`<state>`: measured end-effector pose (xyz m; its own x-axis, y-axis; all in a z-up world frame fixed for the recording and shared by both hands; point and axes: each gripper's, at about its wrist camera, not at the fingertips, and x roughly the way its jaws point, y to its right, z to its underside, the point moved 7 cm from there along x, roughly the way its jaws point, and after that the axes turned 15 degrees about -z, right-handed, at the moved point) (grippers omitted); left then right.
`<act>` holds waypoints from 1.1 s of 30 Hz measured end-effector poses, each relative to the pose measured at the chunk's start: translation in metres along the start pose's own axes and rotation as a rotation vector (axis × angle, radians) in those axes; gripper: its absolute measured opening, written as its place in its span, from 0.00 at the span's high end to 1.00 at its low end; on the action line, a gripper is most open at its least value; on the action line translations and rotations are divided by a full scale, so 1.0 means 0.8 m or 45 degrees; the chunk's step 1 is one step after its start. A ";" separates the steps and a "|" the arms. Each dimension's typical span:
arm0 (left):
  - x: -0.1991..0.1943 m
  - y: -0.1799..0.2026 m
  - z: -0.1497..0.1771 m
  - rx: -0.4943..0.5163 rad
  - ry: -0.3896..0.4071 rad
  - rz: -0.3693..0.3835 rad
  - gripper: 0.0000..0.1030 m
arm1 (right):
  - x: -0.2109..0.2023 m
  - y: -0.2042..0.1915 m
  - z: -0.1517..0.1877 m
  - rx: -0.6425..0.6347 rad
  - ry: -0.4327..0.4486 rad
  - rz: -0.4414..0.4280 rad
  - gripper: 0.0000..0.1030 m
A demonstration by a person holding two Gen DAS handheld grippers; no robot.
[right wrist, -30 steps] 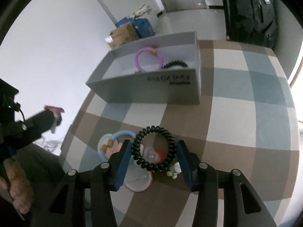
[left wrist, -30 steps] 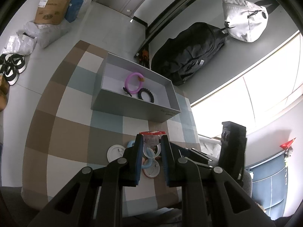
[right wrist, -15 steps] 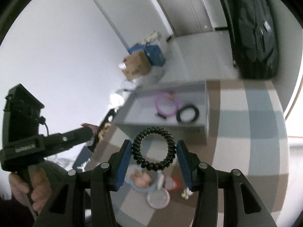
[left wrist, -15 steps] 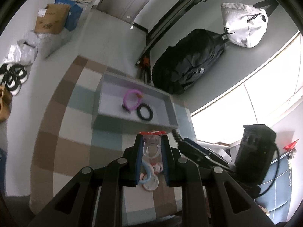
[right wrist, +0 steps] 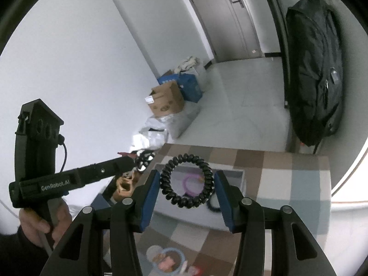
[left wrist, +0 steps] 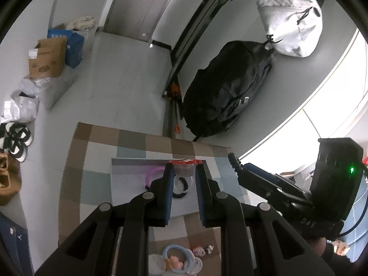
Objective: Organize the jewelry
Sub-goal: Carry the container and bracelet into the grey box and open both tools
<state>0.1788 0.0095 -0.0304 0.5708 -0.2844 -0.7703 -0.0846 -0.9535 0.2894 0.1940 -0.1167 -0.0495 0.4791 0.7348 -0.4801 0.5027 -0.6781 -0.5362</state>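
Note:
My left gripper (left wrist: 184,172) is shut on a small clear ring with a red top (left wrist: 184,166), held above the grey box (left wrist: 128,184). Inside the box lie a purple bracelet (left wrist: 150,176) and a black beaded bracelet (left wrist: 181,192). In my right gripper (right wrist: 186,179), a black coiled bracelet (right wrist: 187,201) is clamped by its sides, raised in front of the same grey box (right wrist: 232,174), where the purple bracelet (right wrist: 187,180) shows through the coil. The left gripper's body (right wrist: 92,172) reaches in from the left, gripped by a hand (right wrist: 41,225).
The box stands on a table with a checked cloth (left wrist: 76,172). Near the table's front edge lie a blue ring (left wrist: 177,260), white discs and small pink pieces. A black backpack (left wrist: 225,87) and cardboard boxes (left wrist: 47,57) are on the floor beyond.
Both grippers have risen from the loose pieces and moved toward the grey box, each keeping its hold. The box now sits right behind the fingertips in both views.

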 end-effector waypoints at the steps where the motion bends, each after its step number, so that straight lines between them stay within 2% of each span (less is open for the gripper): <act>1: 0.008 -0.002 0.000 -0.003 -0.010 -0.003 0.87 | 0.007 0.005 -0.001 -0.004 -0.012 0.006 0.54; 9: 0.058 -0.006 0.007 -0.013 -0.103 -0.008 0.87 | 0.044 0.038 0.006 0.033 -0.081 0.010 0.54; 17: 0.075 0.000 0.015 -0.020 -0.176 -0.021 0.87 | 0.063 0.045 0.023 0.057 -0.157 0.027 0.54; 26: 0.084 -0.003 0.017 -0.039 -0.204 -0.039 0.87 | 0.072 0.054 0.031 0.097 -0.185 0.038 0.51; 28: 0.083 -0.004 0.016 -0.059 -0.208 -0.031 0.86 | 0.072 0.054 0.031 0.095 -0.183 0.040 0.47; 30: 0.085 -0.005 0.016 -0.078 -0.230 -0.021 0.85 | 0.068 0.051 0.029 0.089 -0.166 0.026 0.39; 31: 0.084 -0.005 0.015 -0.089 -0.235 -0.009 0.82 | 0.067 0.049 0.027 0.084 -0.159 0.018 0.36; 33: 0.081 -0.006 0.013 -0.116 -0.230 0.017 0.68 | 0.062 0.045 0.024 0.059 -0.139 0.023 0.25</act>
<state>0.2076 -0.0052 -0.0880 0.4137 -0.3180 -0.8530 -0.0123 -0.9389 0.3441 0.2221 -0.1048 -0.1056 0.4057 0.7214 -0.5612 0.4596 -0.6918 -0.5569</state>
